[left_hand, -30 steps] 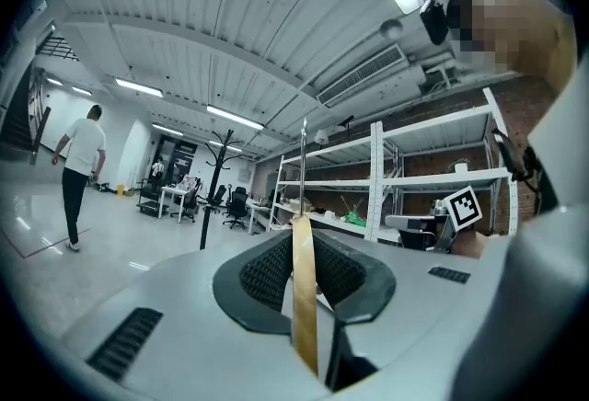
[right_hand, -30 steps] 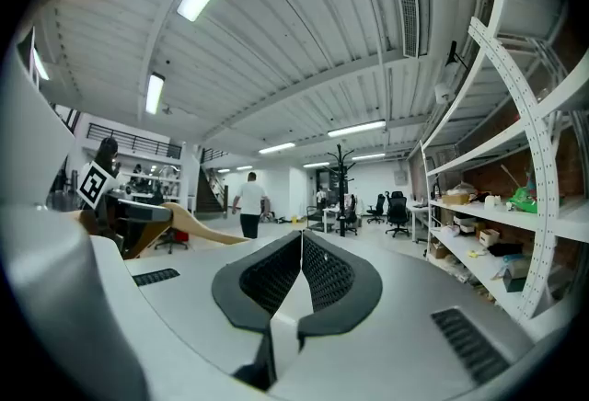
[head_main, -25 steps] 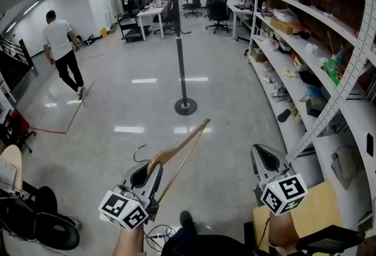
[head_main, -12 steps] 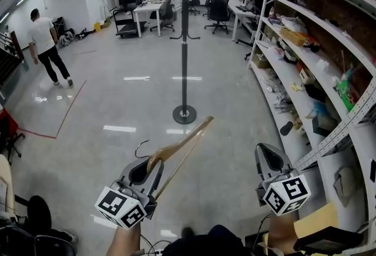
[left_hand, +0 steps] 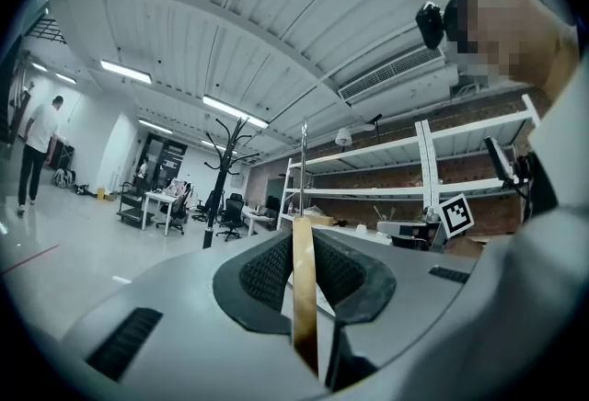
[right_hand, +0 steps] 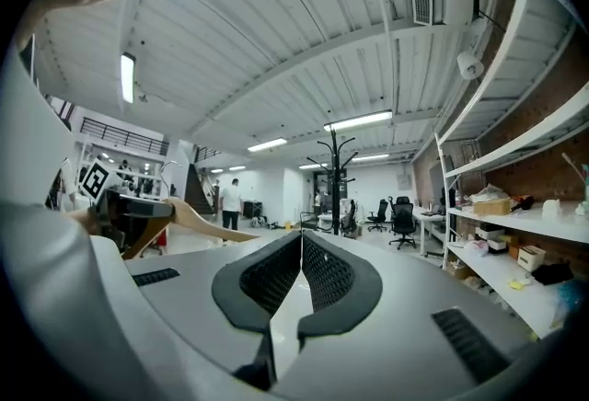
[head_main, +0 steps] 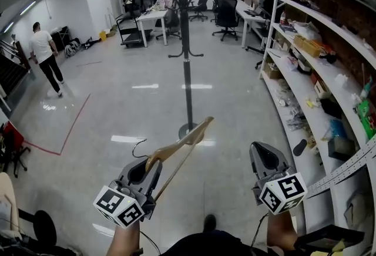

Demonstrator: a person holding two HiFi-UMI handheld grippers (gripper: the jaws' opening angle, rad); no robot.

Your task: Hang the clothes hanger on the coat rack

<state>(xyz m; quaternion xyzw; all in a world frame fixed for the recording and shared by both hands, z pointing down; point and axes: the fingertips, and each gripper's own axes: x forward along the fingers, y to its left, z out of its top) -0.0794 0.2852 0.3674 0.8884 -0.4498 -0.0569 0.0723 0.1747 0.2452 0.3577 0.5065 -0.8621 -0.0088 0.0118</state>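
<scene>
Floor [head_main: 147, 114] of glossy grey around coat rack [head_main: 187, 61], shelving [head_main: 329, 32] beside

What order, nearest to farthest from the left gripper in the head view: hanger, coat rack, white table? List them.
1. hanger, held by the left gripper.
2. coat rack, ahead, mid-floor.
3. white table, far back, left.

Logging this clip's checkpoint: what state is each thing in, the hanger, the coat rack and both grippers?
coat rack: upright on the floor ahead, hanger not yet on it.
clothes hanger: held, carried level.
left gripper: jaws shut on the clothes hanger.
right gripper: jaws together, empty.
</scene>
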